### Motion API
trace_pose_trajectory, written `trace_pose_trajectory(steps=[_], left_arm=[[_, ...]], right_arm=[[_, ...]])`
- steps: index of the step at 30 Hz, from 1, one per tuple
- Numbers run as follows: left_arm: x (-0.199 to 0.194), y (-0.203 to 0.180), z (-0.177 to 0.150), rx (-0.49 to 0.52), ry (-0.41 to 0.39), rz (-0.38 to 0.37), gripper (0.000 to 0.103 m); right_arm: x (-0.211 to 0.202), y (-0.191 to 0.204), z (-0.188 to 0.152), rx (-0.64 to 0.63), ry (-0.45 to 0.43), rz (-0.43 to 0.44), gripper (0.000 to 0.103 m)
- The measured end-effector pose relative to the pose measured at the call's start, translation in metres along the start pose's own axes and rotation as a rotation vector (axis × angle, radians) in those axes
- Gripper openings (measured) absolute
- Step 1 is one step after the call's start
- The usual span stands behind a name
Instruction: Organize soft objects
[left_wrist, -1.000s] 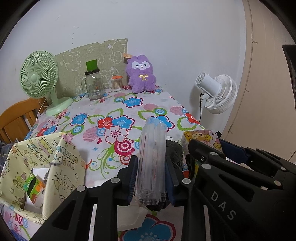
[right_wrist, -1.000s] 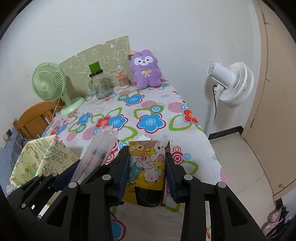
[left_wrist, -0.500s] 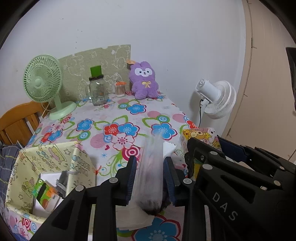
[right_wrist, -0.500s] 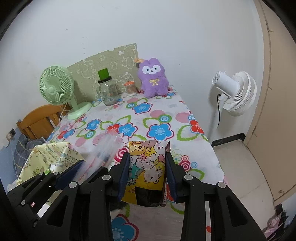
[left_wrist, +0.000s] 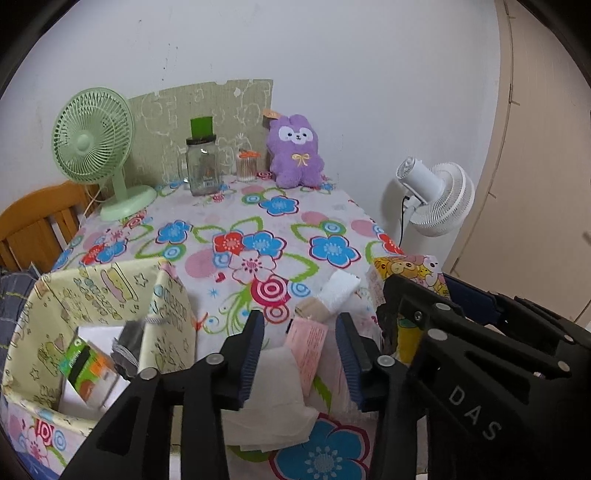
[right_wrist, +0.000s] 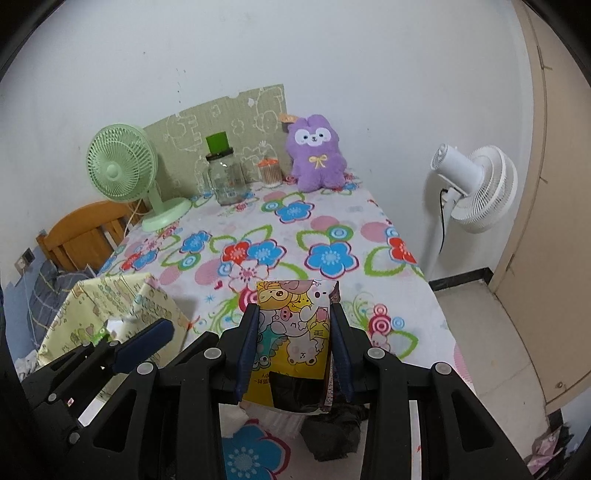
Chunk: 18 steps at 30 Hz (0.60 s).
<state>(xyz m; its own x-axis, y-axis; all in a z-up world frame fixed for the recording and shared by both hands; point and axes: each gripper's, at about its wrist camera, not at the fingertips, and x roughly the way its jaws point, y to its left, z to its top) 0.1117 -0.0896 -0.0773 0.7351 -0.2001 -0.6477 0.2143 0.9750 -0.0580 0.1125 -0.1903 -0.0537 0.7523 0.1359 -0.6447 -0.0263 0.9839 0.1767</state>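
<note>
Left gripper (left_wrist: 299, 354) – jaws opening, nothing gripped; a pink packet (left_wrist: 309, 343) and white tissue (left_wrist: 273, 398) lie on the desk (left_wrist: 258, 221) below the gap. Fabric box (left_wrist: 66, 314) sits just left of it. Right gripper (right_wrist: 294, 350) – clamped narrow on a cartoon pouch (right_wrist: 291, 332), upright between its pads. Purple plush (right_wrist: 317, 155) far ahead, against the wall.

The letters "DAS" are read in pale capitals on the black body of the right gripper (left_wrist: 476, 406), as seen from the left wrist view. Small print is seen along the lower edge of the cartoon-printed yellow packet (right_wrist: 295, 332), on the pink leaflet (left_wrist: 310, 350) and on the green and orange carton (left_wrist: 83, 369) in the fabric box (left_wrist: 107, 295), but none of it can be made out.
</note>
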Motion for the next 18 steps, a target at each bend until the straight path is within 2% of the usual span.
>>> trace_pose_trajectory(steps=[2,5,18], left_arm=[[0.005,-0.001,-0.003,-0.002,0.009,-0.005,0.055],[0.009,-0.003,-0.008,-0.002,0.018,-0.012,0.058],[0.033,-0.028,-0.019,0.012,0.073,-0.063,0.061]], right_arm=[[0.003,-0.003,-0.003,0.005,0.008,-0.001,0.04],[0.006,-0.007,-0.008,0.008,0.02,-0.009,0.04],[0.021,-0.038,-0.023,0.045,0.064,-0.058,0.04]])
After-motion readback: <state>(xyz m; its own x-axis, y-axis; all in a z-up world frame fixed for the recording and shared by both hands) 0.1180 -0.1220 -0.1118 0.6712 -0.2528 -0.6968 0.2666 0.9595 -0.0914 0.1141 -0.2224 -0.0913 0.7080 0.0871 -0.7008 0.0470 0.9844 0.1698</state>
